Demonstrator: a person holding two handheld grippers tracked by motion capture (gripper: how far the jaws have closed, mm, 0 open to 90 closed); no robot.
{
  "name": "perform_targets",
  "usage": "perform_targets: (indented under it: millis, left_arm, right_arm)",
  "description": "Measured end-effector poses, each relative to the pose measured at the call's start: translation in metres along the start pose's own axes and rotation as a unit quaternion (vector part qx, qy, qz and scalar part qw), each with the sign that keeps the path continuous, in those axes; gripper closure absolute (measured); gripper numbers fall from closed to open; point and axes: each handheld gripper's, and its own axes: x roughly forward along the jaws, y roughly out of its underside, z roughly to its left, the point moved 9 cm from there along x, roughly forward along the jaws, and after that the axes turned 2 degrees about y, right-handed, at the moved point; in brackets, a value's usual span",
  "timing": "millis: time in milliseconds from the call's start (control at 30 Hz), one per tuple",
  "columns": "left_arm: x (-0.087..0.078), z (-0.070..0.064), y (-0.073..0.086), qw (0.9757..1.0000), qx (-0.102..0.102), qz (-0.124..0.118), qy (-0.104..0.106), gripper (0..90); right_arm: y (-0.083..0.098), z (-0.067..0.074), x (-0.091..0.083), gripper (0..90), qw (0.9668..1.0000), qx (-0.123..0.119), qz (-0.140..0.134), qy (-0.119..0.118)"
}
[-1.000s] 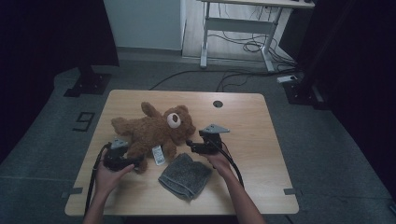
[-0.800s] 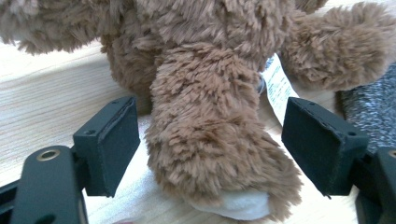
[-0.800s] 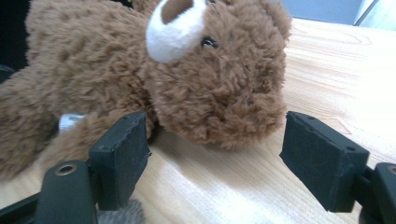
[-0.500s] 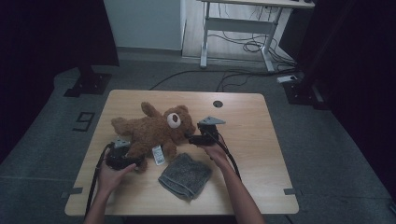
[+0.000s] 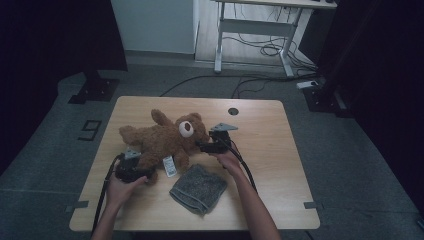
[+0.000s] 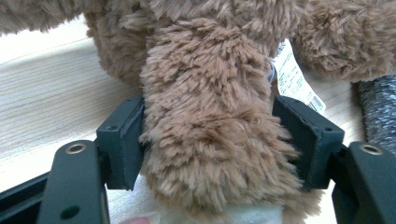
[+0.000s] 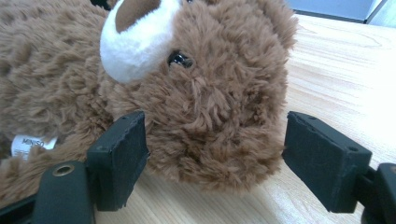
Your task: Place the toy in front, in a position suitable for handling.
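A folded grey towel (image 5: pixel 198 187) lies on the wooden table (image 5: pixel 270 145), with a desk frame (image 5: pixel 252 30) beyond.

**One camera high above, two close in on the bear**

The high view looks forward and down from above the person's side, taking in the whole bench (image 5: pixel 280 150) and the floor beyond. The left gripper view sits very close along its own jaws, facing a leg of the teddy bear (image 6: pixel 210 140). The right gripper view faces the bear's head at close range. All three share the bear and the bench top.
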Motion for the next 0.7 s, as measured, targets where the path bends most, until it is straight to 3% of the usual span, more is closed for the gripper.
perform_targets:
  millis: [267, 467, 533, 600, 700]
  left_arm:
    - [0.004, -0.001, 0.001, 0.9999, 0.004, 0.004, -0.008, 32.6]
    - [0.005, 0.000, 0.001, 0.9999, 0.001, 0.002, -0.010, 35.1]
    - [0.006, 0.000, 0.001, 0.9999, 0.002, 0.001, -0.011, 36.3]
    - [0.006, 0.000, 0.002, 0.9999, 0.000, -0.002, -0.012, 38.0]
    - [0.007, 0.002, 0.002, 0.9999, -0.006, -0.005, -0.010, 41.0]
  right_arm:
    - [0.001, -0.003, 0.013, 20.8, 0.9999, 0.010, 0.011, -0.001]
    - [0.002, -0.004, 0.024, 21.1, 0.9987, 0.043, 0.015, -0.023]
    - [0.006, -0.004, 0.028, 21.7, 0.9984, 0.043, 0.024, -0.028]
    - [0.011, -0.002, 0.031, 25.8, 0.9985, 0.029, 0.036, -0.030]
    - [0.012, 0.000, 0.032, 40.7, 0.9988, 0.013, 0.037, -0.029]
